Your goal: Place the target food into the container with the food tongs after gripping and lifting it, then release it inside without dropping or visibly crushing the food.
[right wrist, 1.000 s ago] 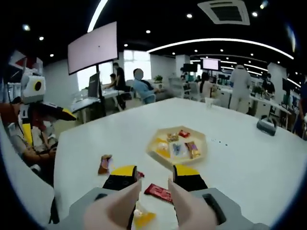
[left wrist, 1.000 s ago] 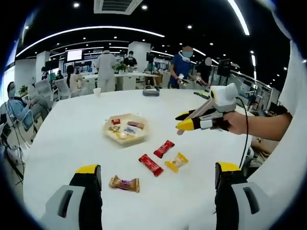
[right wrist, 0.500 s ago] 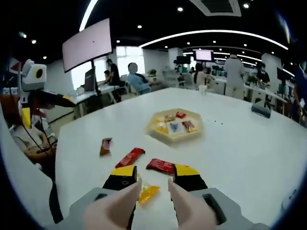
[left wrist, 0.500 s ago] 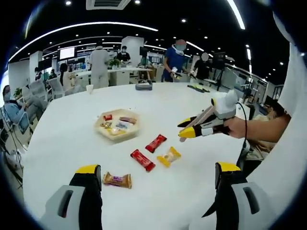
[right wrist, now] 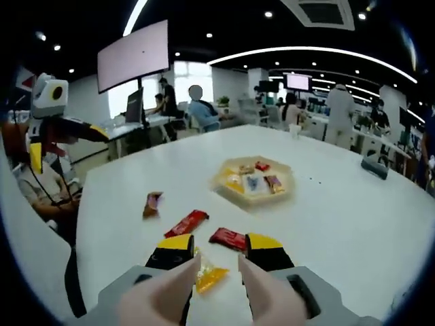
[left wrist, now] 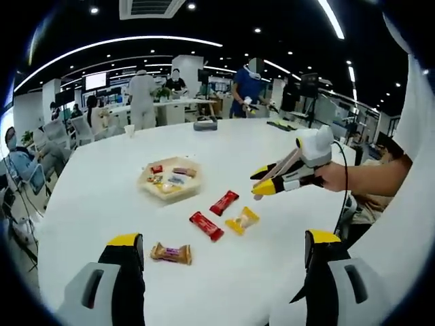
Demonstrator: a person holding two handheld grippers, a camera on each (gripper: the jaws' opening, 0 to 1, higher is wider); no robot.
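Snacks lie scattered on the white tabletop (left wrist: 88, 204), and going left to right in the left gripper view they are a brown wrapped bar (left wrist: 170, 253) nearest the near edge, a hexagonal tray (left wrist: 170, 179) further in that already holds several sweets, two red bars (left wrist: 206, 225) and a yellow wrapped candy (left wrist: 242, 221). To the right of these hangs the right gripper (left wrist: 262, 184), carrying the food tongs (left wrist: 280, 168) above the tabletop. The left gripper (left wrist: 221, 261) has its fingers (left wrist: 124, 252) spread wide with nothing between them.

In the right gripper view the right gripper's fingers (right wrist: 172, 250) stand apart, the tong arms (right wrist: 166, 292) lying along them, and the yellow candy sits just beyond, between the tips, not yet pinched. Judging by this, the candy is the likely target. It looks light, with a slick, crinkly wrapper over a small firm core. Gripping across the middle of the body, gently, should hold better than catching the loose wrapper ends, which may slip.
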